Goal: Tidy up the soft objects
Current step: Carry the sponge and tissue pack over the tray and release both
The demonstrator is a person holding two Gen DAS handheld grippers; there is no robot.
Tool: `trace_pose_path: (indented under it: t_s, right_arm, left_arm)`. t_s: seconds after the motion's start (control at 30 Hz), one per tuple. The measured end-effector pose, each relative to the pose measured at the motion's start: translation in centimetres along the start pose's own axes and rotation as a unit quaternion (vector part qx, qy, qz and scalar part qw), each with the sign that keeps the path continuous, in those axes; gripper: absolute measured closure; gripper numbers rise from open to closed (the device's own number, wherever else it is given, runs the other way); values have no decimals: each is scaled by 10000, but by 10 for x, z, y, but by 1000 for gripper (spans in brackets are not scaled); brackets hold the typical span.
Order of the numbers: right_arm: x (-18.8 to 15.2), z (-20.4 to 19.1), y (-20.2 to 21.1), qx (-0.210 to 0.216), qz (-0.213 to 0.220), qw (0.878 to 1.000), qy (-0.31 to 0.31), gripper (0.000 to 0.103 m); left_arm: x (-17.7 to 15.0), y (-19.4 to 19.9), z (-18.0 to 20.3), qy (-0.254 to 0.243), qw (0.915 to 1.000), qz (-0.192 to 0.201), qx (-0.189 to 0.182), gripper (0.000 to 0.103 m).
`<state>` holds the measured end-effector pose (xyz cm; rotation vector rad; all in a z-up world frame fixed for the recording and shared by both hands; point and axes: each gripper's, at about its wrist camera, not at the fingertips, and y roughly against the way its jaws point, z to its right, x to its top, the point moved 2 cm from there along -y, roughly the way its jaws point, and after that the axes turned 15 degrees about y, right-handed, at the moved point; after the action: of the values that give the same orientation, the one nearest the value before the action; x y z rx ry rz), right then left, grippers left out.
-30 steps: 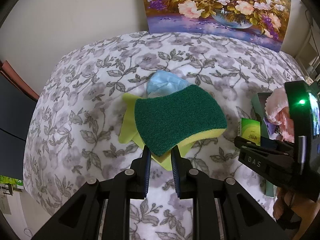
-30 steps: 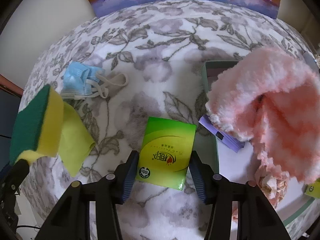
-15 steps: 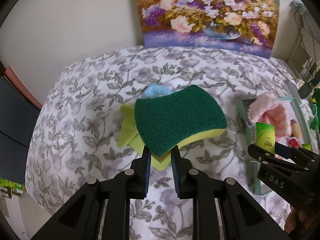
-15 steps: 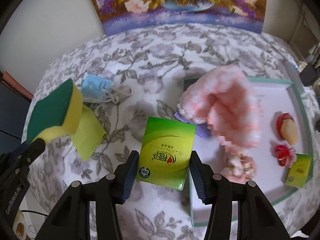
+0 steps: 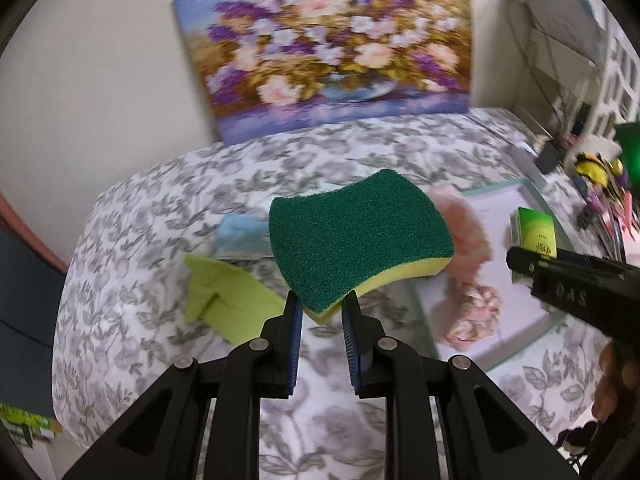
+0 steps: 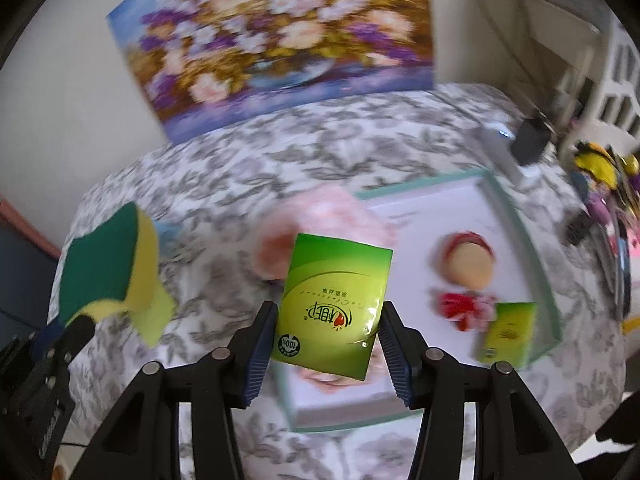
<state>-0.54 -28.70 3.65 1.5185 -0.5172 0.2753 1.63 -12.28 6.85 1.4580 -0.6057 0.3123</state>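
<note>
My left gripper (image 5: 322, 312) is shut on a green and yellow sponge (image 5: 360, 236) and holds it above the floral tablecloth; the sponge also shows in the right wrist view (image 6: 106, 270). My right gripper (image 6: 326, 340) is shut on a green tissue pack (image 6: 334, 304), raised over the near edge of a white tray with a teal rim (image 6: 520, 240). In the tray lie a pink fluffy cloth (image 5: 464, 232), a second green tissue pack (image 6: 508, 332) and small red and pink soft items (image 6: 464, 304). A yellow-green cloth (image 5: 228, 300) and a blue face mask (image 5: 240, 232) lie on the table.
A flower painting (image 5: 324, 44) leans on the wall behind the table. Cluttered small items (image 6: 604, 184) and a white shelf stand at the right edge. A dark chair edge (image 5: 24, 240) is at the left.
Both grippers have risen and tilted up, so more wall and painting shows. The right gripper moved right over the tray with the tissue pack. The sponge stays gripped.
</note>
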Motion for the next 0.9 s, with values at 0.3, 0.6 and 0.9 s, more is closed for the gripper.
trace_pose_path:
  t_s: [0.3,0.6,0.9]
  right_arm:
    - [-26,77,-16,-214,-305,9973,-629,49]
    - [-41,115,-18,-273,-374,9947,-921,49]
    - [-46,114,-33,-120,-559,9944,-887,48]
  left_arm:
    - [-25,-4,77,-755,9967,-161,-259,82]
    - [-53,-30,131,-1236,9907,-536,-207,82]
    - [-64,-61,141,-1160,9887,-947,-81,80]
